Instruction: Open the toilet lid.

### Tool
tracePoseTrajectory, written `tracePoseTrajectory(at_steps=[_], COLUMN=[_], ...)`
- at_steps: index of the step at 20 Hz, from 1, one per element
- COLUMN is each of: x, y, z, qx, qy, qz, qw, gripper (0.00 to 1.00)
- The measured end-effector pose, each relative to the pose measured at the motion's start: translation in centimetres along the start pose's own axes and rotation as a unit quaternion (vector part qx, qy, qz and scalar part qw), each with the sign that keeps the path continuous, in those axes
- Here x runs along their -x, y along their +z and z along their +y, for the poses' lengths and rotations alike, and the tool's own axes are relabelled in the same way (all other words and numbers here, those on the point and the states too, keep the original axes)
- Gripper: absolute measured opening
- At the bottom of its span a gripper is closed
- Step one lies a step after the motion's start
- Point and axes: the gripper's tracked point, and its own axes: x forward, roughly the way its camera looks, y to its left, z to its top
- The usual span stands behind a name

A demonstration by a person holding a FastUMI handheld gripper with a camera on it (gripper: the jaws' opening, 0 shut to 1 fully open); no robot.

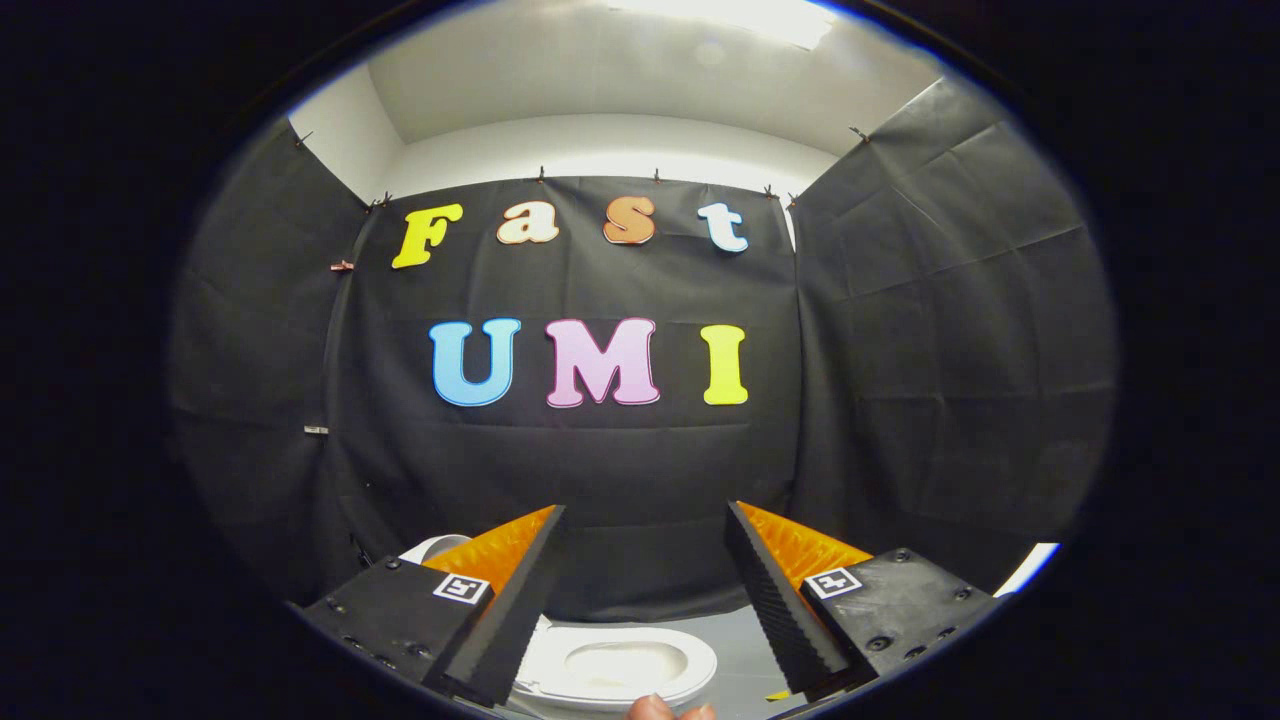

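Gripper view: the gripper (645, 520) stands wide open and holds nothing. The toilet (610, 668) lies low between and beneath the fingers; whether its lid is down cannot be told. Risk: approached from this height, the fingers may miss the lid's edge.

Black cloth (640, 470) hangs as the booth's wall at twelve o'clock, creased in broad folds. A second black panel (950, 330) stands at three o'clock and a third (260, 340) at nine o'clock, and each meets the back one at a corner. Small clips (342, 266) pin the cloth along its top edge and down the nine o'clock seam. Above the cloth a white wall (600, 145) shows, curving up into a white ceiling (620, 70). A bright ceiling light (740, 15) glows at one o'clock. A strip of pale grey floor (735, 640) lies at six o'clock, below the back cloth.
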Motion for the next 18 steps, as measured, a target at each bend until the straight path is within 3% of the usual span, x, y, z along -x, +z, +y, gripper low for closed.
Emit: tracePoseTrajectory(at_steps=[18], x=[0.13], y=[-0.39], z=[0.1], qx=[0.003], qy=[-0.001], qz=[-0.001], qw=[1.0], gripper=[0.98])
